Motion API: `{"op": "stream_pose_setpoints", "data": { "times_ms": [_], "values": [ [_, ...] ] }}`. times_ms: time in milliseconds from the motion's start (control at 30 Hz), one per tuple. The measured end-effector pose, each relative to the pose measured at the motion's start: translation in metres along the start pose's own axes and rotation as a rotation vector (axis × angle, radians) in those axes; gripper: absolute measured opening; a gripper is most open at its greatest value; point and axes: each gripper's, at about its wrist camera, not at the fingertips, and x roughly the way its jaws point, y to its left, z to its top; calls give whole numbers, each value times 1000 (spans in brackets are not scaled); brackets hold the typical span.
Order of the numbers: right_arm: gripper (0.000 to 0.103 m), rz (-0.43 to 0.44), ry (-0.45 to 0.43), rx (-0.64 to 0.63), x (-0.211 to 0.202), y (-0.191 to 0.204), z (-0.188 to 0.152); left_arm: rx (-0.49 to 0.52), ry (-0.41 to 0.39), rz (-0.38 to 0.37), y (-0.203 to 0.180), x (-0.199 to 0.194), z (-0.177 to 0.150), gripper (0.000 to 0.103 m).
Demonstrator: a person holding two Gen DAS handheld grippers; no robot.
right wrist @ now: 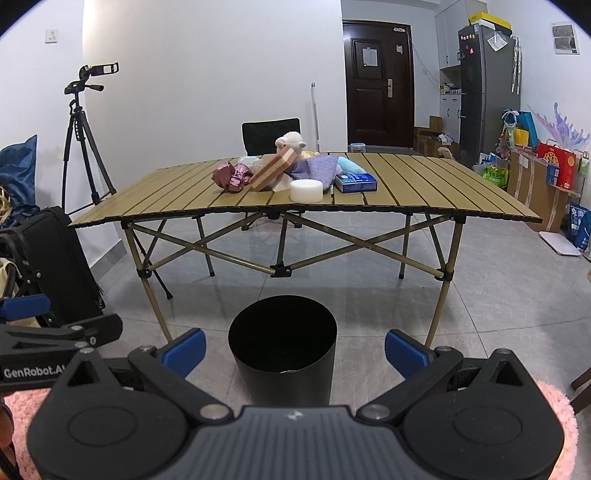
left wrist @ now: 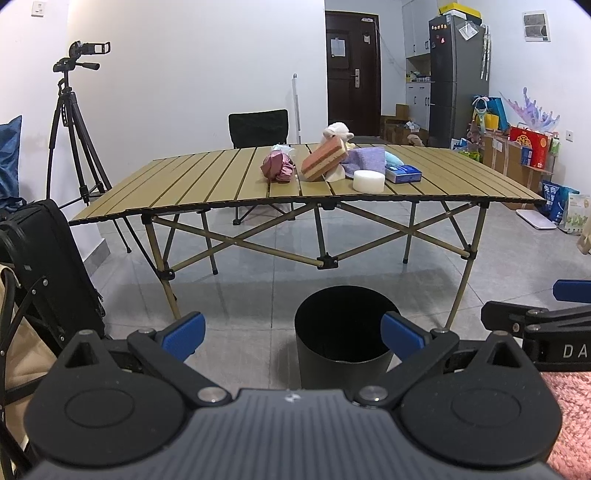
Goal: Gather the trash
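Both wrist cameras sit low, well back from the desk (left wrist: 221, 177), facing it side by side; each sees the black bin (right wrist: 282, 347) before it.

White walls (right wrist: 207, 74) enclose a room floored in glossy grey tiles (right wrist: 480, 295), with a dark brown door (right wrist: 376, 85) at upper centre and a tall grey refrigerator (right wrist: 487, 96) to its right beside white cabinets (left wrist: 417, 29). A slatted folding worktop (right wrist: 424, 184) on crossed legs fills mid-frame, a black chair (right wrist: 271, 134) behind it. At left a camera tripod (right wrist: 83, 144) stands above a black suitcase (left wrist: 55, 266); boxes and bags (right wrist: 546, 173) crowd the right wall.
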Motion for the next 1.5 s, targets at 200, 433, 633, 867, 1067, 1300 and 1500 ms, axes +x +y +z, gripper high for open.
{"op": "stream_pose_setpoints", "data": {
  "times_ms": [200,433,633,867,1067,1300,1500],
  "values": [
    [103,-12,-1,0,12,-2,5,-5,2,11,3,17,7,103],
    [103,-14,-13,3,34,-8,17,-2,5,15,2,38,16,103],
    [103,-7,-24,0,57,-10,32,-5,2,15,0,57,28,103],
    [103,10,-39,14,84,-11,49,-10,2,19,0,84,44,103],
    [103,16,-65,11,110,-12,67,-18,-9,28,2,110,62,103],
    [103,19,-90,36,148,-19,91,-35,-17,40,7,145,83,103],
    [103,9,-144,-1,179,-18,109,-55,-22,57,14,176,102,103]
  ]
}}
